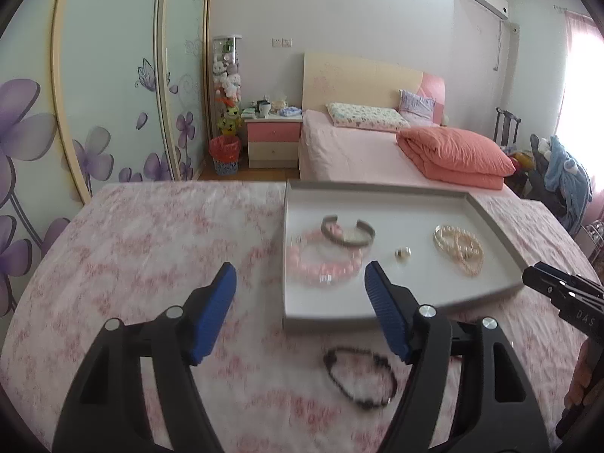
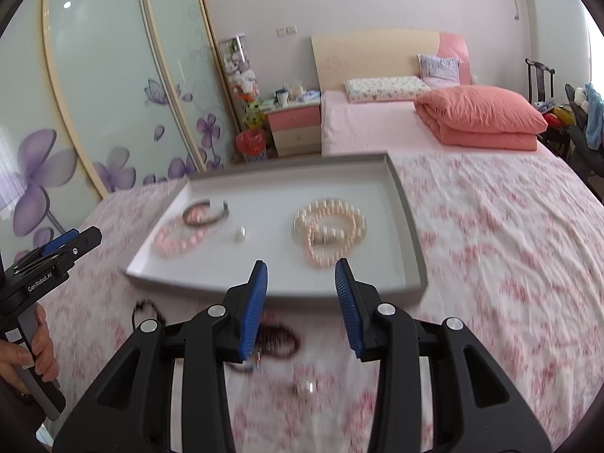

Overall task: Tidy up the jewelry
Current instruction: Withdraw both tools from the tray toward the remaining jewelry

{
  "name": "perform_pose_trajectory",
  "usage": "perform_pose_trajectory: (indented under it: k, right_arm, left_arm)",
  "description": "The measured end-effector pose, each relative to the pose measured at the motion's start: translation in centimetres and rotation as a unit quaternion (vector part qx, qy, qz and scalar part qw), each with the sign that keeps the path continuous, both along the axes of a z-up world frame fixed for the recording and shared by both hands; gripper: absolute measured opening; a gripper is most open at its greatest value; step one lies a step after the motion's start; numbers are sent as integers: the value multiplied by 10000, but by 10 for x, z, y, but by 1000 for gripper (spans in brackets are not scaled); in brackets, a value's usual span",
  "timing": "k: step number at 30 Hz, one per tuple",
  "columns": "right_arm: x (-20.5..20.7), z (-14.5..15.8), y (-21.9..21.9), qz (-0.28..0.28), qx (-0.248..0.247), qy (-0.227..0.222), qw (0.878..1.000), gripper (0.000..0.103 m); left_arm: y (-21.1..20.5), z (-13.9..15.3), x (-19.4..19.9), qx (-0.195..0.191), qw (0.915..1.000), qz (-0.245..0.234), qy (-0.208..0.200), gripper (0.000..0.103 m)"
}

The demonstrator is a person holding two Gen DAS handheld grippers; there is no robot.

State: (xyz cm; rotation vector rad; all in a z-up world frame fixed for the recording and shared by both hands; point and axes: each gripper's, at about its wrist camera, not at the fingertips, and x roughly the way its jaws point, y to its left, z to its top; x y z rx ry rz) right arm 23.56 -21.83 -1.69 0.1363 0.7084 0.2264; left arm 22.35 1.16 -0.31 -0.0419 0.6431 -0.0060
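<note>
A: Snagging is the risk: the left gripper stands wide and empty, and the dark beaded bracelet lies loose on the flowered tabletop, just below its right finger, near the tray's front rim. A careless close could pinch the cloth too.

B: And the right gripper?

A: Narrower, empty, over that front rim; another dark bracelet and a small ring sit blurred beneath it, easily nudged away.
</note>
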Motion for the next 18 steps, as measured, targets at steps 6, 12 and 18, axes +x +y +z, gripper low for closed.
perform_pose_trajectory:
  k: [6, 12, 18]
  right_arm:
    - [-18, -19, -1, 73, -143, 351, 9993, 39]
    - [-31, -42, 5, 212, -403, 736, 9963, 39]
    - [-31, -51, 10, 192, -547, 889, 9943, 39]
  left_arm:
    - [3, -25, -23, 39, 9994, -91, 321, 75]
    - [-4, -44, -31, 228, 9977, -207, 603, 75]
    - [-13, -51, -36, 362, 9963, -350, 691, 76]
